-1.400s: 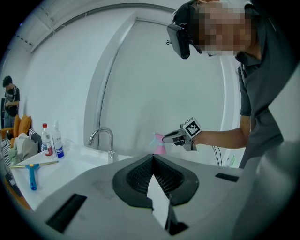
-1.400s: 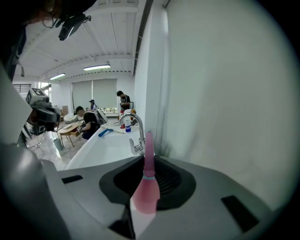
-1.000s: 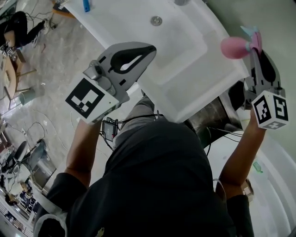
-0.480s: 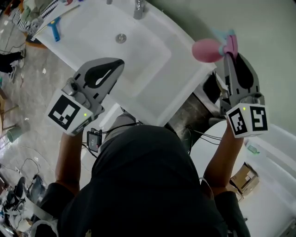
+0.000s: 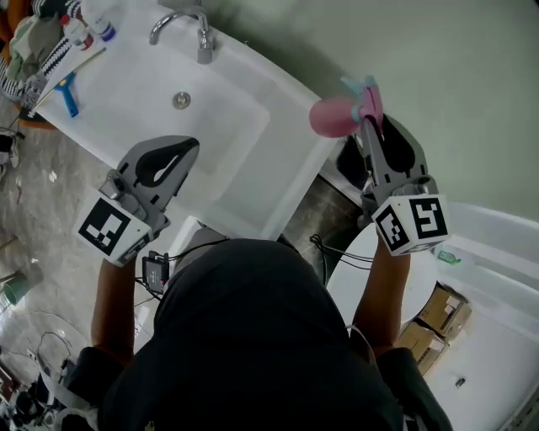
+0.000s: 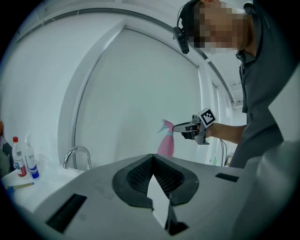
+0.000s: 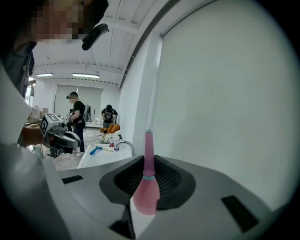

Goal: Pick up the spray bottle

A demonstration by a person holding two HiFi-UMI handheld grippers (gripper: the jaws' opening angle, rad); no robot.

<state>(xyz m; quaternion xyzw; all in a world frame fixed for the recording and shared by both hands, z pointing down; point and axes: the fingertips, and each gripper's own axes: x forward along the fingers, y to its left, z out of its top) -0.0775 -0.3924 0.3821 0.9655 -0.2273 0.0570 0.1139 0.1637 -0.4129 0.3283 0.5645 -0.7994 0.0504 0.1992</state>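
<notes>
Two grippers: right gripper (image 5: pixel 369 122) fingers clamp the bottle (image 5: pixel 335 116) at its neck, body hanging below the fingertips, beside the sink (image 5: pixel 244 160). Left gripper (image 5: pixel 189 145) fingers clenched, empty.

A white ceramic washbasin (image 5: pixel 282 172) bears a curved chrome tap (image 5: pixel 181 23). A blue plastic tool (image 5: pixel 67 93) and two small bottles (image 6: pixel 18 159) sit on its left end.

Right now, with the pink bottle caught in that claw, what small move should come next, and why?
Probably a short lift away from the wall, grip unchanged. The right gripper is shut on the pink spray bottle near its neck, and the bottle hangs in the air by the sink's end, close to the wall. The left gripper is shut and empty, so it cannot help.
</notes>
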